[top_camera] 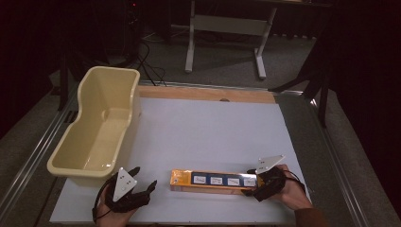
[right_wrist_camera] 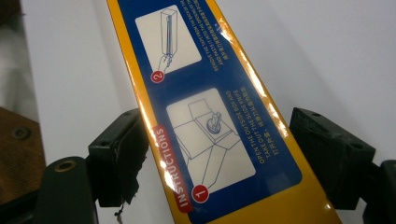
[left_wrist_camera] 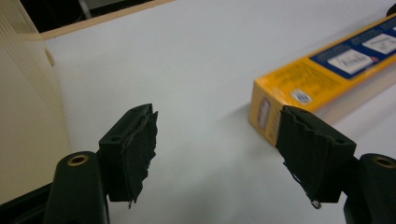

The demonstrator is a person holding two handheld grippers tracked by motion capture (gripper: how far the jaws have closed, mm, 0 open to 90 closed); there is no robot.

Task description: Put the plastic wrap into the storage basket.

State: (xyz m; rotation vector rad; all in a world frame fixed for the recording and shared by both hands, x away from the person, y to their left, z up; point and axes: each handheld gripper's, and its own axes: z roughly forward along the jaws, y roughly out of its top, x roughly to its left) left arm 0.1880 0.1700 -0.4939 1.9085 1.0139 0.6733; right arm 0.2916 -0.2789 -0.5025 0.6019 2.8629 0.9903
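A long yellow box (top_camera: 213, 180) with blue instruction panels lies flat near the table's front edge. My right gripper (top_camera: 249, 182) is at its right end. In the right gripper view the box (right_wrist_camera: 196, 93) runs up between the two jaws, which stand open close on either side of it, so my right gripper (right_wrist_camera: 217, 122) straddles it. My left gripper (top_camera: 144, 178) hovers open and empty left of the box, beside the tub. In the left gripper view the box's near end (left_wrist_camera: 280, 100) lies just beyond the right jaw of my left gripper (left_wrist_camera: 217, 116).
A large cream plastic tub (top_camera: 66, 146) stands empty at the table's left side, its wall (left_wrist_camera: 23, 116) close to my left gripper. The white table top (top_camera: 213, 127) stretches open behind the box. Table legs and cables are on the floor beyond.
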